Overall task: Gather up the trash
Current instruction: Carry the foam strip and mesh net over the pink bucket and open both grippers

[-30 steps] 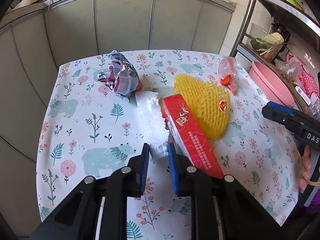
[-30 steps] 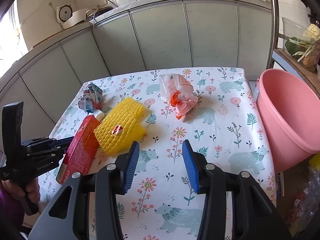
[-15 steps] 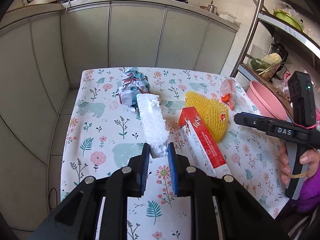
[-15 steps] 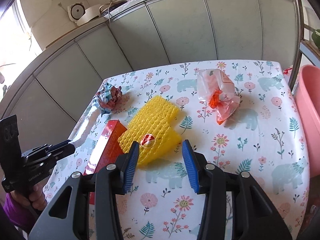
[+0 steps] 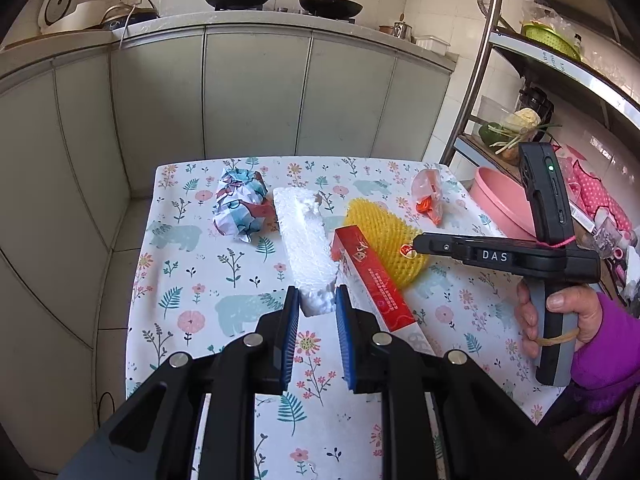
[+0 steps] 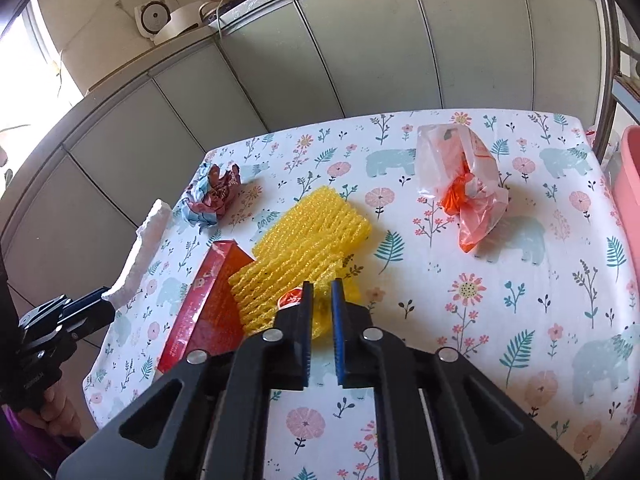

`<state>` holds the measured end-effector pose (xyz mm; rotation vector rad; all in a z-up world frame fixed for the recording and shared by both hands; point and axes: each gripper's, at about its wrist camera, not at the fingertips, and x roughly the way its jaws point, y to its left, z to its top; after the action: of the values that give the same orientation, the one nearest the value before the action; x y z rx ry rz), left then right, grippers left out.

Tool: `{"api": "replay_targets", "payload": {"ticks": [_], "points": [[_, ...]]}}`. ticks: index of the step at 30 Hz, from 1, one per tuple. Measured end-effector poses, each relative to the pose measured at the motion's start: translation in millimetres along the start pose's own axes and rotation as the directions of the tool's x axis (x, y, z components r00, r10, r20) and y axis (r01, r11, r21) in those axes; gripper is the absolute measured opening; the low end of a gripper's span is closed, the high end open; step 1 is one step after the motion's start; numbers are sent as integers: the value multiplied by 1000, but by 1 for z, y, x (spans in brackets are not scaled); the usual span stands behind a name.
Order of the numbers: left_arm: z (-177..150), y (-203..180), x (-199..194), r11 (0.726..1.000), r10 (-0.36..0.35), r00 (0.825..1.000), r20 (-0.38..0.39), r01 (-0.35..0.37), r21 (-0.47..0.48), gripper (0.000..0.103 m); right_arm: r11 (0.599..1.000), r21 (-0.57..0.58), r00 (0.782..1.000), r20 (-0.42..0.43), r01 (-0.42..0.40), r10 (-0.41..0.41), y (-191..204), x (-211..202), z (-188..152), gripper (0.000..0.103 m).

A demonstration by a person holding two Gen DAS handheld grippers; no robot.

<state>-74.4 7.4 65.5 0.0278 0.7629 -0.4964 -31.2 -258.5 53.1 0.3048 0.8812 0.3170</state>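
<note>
Holding the white foam strip by its near end, my left tongs are clamped on it, and most of its length sticks out forward past the tips, over the counter. My right tongs are pinched nearly shut on the near edge of the yellow foam net, which lies about mid-counter, partly draped over the red box.

The foam strip worries me most. It is crumbly and ragged at the held end, so I judge a hard squeeze or a quick swing could snap it and scatter bits over the cloth. Its far end sits just beside the crumpled wrapper and the box, and a careless sweep could knock either off the left edge.

The net is soft and springy; I hold only a thin fold near its sticker, so it may slip free when lifted, or drag the box along, since the two overlap.

The pink basin, off the right edge of the counter, looks like the likely place for the trash, though I cannot be sure. Carrying both pieces there at once, my two tools could cross and collide, and the plastic bag near the far right corner lies on the way.
</note>
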Motion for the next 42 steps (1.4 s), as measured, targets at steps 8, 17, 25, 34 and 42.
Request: {"api": "replay_targets", "payload": {"ticks": [8,17,25,34,42], "points": [[9,-12,-12,1000,-7,999,43,6,19,18,1000,21,993,114,-11,9,-8,-55,-2,7],[36,-59,-9,992,-89,992,86,81,92,18,991,77,957,264,106,-122,-42,-120,3,7],[66,-121,14,966,-218,974,68,205,161,18,951,217,886,364,220,-288,-103,-176,0,7],[91,-211,54,909,-322,947,8,307,282,18,884,346,811,385,316,-440,-162,-201,-13,7],[107,-277,107,871,-367,927,-78,372,321,18,844,396,786,359,361,-504,-199,-198,-19,7]]}}
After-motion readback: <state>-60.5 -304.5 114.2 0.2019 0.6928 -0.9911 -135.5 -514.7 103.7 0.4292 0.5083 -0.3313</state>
